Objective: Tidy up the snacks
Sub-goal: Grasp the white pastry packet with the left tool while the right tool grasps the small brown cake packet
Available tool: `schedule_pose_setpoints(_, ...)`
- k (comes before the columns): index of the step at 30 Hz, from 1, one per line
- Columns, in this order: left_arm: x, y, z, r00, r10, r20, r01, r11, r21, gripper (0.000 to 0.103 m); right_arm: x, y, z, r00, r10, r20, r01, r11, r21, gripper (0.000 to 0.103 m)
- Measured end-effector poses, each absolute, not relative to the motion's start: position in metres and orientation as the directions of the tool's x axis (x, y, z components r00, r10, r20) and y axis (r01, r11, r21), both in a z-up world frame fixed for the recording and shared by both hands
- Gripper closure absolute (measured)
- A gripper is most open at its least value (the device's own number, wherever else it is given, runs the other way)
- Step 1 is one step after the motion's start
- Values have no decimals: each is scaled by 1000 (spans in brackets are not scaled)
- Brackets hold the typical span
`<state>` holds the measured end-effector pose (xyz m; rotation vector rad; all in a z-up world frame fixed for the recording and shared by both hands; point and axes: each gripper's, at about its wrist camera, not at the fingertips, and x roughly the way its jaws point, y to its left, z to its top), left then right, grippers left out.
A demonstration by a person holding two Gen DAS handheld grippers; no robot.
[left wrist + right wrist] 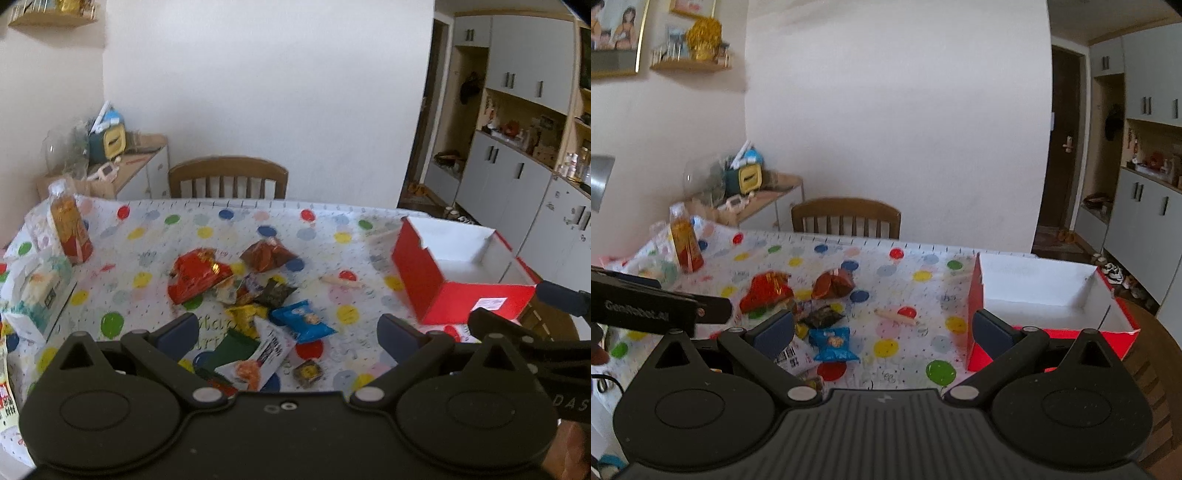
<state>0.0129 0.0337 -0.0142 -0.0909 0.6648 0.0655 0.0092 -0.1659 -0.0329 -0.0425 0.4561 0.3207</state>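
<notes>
A pile of snack packets lies mid-table: a red bag (197, 277), a brown bag (267, 254), a blue packet (304, 321), a white packet (264, 356), a small square sweet (307, 372) and a thin stick snack (341, 281). An open red box with a white, empty inside (461, 269) stands at the right. My left gripper (288, 328) is open and empty above the near packets. My right gripper (882, 332) is open and empty, over the table between the blue packet (833, 345) and the red box (1045, 299).
A polka-dot cloth (325, 225) covers the table. An orange drink bottle (70, 229) and tissue packs (35, 288) stand at the left. A wooden chair (227, 181) is behind the table. Cabinets (513, 170) line the right wall.
</notes>
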Motion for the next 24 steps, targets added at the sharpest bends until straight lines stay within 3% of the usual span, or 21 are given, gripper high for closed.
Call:
schedule_pose_setpoints(12, 44, 76, -59, 729, 41, -683, -132, 988, -81, 3, 56, -146, -82, 782, 306, -542, -349, 937, 26, 0)
schedule_pose_setpoints(24, 81, 100, -103, 634, -43, -772, -126, 979, -159, 19, 85, -106, -137, 678, 371, -635, -475, 880, 7, 1)
